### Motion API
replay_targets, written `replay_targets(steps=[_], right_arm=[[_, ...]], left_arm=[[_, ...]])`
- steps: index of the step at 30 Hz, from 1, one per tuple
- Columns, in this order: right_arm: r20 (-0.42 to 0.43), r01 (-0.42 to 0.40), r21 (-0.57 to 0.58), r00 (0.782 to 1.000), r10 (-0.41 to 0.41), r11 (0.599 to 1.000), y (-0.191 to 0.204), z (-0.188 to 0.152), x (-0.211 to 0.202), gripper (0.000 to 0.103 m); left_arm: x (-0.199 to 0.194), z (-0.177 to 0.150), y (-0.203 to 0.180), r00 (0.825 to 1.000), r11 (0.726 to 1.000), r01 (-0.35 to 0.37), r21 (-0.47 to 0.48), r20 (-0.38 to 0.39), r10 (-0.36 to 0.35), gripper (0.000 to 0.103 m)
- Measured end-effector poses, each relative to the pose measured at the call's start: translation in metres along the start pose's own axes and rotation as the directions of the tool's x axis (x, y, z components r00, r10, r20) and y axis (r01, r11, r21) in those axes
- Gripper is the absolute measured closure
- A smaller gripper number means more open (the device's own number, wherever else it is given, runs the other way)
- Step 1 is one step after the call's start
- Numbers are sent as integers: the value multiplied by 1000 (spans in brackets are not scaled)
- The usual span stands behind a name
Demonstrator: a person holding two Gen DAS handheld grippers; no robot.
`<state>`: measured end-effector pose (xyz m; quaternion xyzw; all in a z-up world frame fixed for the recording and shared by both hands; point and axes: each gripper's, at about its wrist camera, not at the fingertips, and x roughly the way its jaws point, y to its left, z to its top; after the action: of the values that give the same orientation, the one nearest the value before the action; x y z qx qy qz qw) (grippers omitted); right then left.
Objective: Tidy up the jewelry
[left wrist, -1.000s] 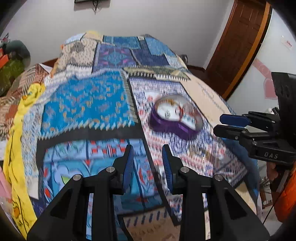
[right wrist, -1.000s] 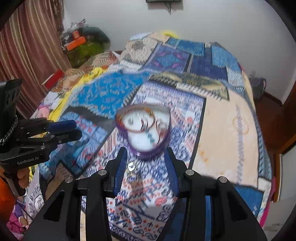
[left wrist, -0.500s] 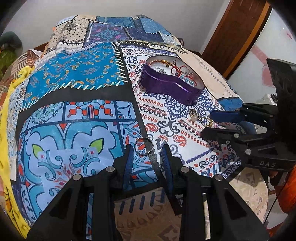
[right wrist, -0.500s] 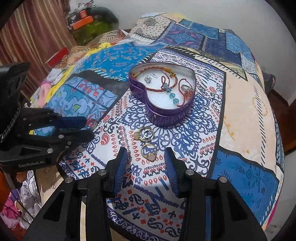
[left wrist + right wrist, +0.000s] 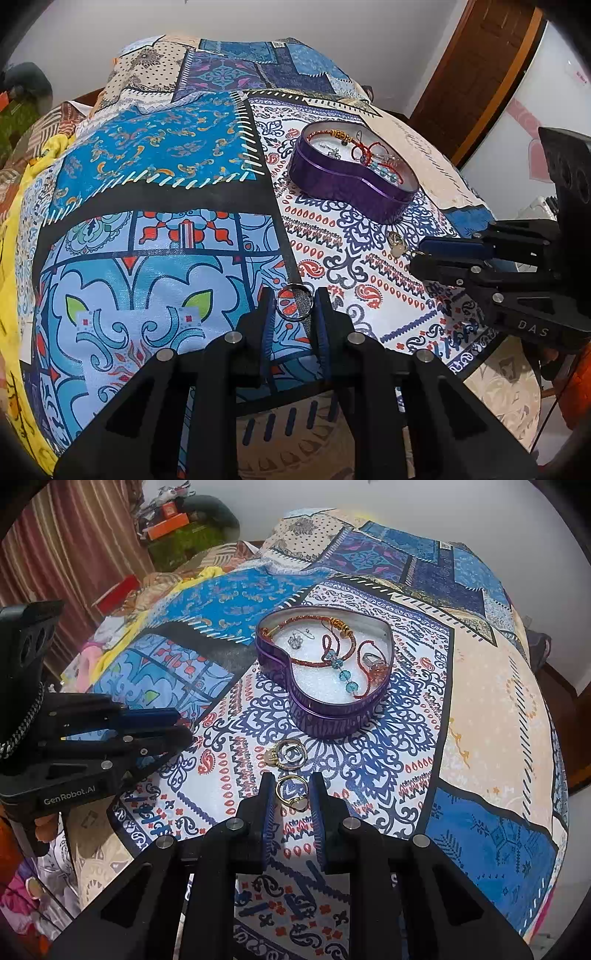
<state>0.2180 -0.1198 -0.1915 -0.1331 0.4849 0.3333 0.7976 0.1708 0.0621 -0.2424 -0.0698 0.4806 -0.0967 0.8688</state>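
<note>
A purple heart-shaped tin lies open on the patchwork bedspread and holds red cord bracelets, blue beads and small earrings. My left gripper is down on the cloth. Its jaws are closing, and the pads meet the sides of a silver ring. My right gripper is also closing, on a gold ring with a pale stone just in front of the tin. Two more rings, overlapping, lie between that ring and the tin.
The bedspread covers a bed whose near edge runs just under both grippers. A brown door stands at the right. A striped curtain and a pile with an orange box are at the back left.
Both grippers have come down close to the cloth. Each now has a ring between its fingers, and both pairs of jaws have narrowed onto those rings.
</note>
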Motion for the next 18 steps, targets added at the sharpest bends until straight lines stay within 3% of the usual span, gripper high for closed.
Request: replay_targets(steps=[8,18], right_arm=[[37,-6,24,999,5,1000,-3,1,-12,86],[162,0,61,987,-10,998,-17,24,-46,86]], left_arm=[[-8,7,1,1000,1000,-8,1,23,8,83],[-38,49,-13,988,999,-4,43,157,-3,83]])
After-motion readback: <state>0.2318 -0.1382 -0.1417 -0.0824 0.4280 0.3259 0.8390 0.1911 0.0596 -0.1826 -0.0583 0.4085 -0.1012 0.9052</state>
